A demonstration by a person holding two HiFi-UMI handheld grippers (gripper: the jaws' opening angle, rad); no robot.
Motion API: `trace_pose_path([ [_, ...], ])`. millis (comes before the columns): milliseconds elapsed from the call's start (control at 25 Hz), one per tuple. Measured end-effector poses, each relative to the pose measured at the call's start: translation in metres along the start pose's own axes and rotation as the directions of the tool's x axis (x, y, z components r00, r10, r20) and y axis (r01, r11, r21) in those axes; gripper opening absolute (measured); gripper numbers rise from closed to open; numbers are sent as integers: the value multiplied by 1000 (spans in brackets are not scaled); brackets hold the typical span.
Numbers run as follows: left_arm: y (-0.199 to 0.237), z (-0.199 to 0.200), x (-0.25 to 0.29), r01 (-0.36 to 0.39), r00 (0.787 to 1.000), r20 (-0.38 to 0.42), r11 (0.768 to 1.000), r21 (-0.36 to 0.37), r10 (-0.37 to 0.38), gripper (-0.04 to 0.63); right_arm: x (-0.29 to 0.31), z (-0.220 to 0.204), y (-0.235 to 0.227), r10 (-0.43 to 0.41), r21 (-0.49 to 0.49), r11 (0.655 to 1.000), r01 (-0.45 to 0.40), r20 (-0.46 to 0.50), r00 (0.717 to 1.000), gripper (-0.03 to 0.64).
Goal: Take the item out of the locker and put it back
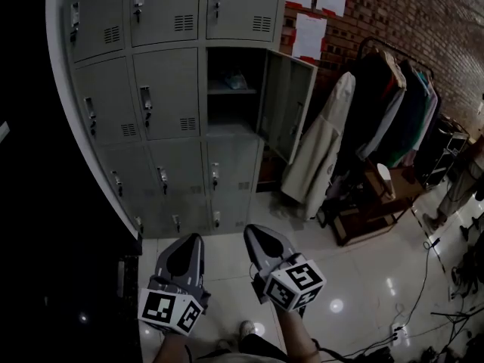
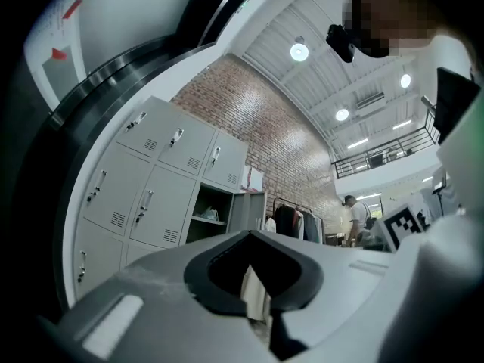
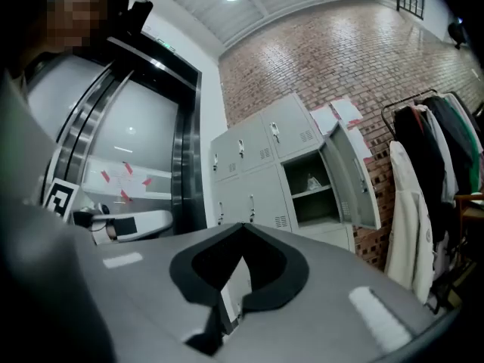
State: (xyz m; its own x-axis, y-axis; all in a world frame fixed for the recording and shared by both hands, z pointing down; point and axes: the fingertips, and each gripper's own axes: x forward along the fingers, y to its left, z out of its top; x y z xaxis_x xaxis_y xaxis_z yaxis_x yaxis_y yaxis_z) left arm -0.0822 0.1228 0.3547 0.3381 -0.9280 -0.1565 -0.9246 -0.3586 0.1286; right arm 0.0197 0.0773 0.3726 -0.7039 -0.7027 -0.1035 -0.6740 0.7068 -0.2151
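Note:
A bank of grey lockers point(image 1: 162, 89) stands ahead, with one locker point(image 1: 231, 100) open and its door point(image 1: 286, 104) swung out to the right. A small pale item point(image 1: 236, 80) lies on the shelf inside; it also shows as the item point(image 3: 313, 181) in the right gripper view and as the item point(image 2: 209, 215) in the left gripper view. My left gripper point(image 1: 194, 237) and right gripper point(image 1: 252, 230) are held low, side by side, well short of the lockers. In both, the jaws meet at the tip with nothing between them.
To the right of the open door a white coat point(image 1: 321, 150) hangs on a clothes rack point(image 1: 393, 100) with dark garments, in front of a brick wall. A wooden bench point(image 1: 370, 206) and cables point(image 1: 423, 278) are on the glossy tiled floor. A person point(image 2: 352, 216) stands far off.

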Motion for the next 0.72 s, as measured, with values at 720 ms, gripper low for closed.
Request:
trace_pose_path([
  [720, -67, -4, -21, -7, 1000, 3, 1000, -27, 7, 5, -101, 50, 12, -29, -42, 998, 35, 132, 991, 3],
])
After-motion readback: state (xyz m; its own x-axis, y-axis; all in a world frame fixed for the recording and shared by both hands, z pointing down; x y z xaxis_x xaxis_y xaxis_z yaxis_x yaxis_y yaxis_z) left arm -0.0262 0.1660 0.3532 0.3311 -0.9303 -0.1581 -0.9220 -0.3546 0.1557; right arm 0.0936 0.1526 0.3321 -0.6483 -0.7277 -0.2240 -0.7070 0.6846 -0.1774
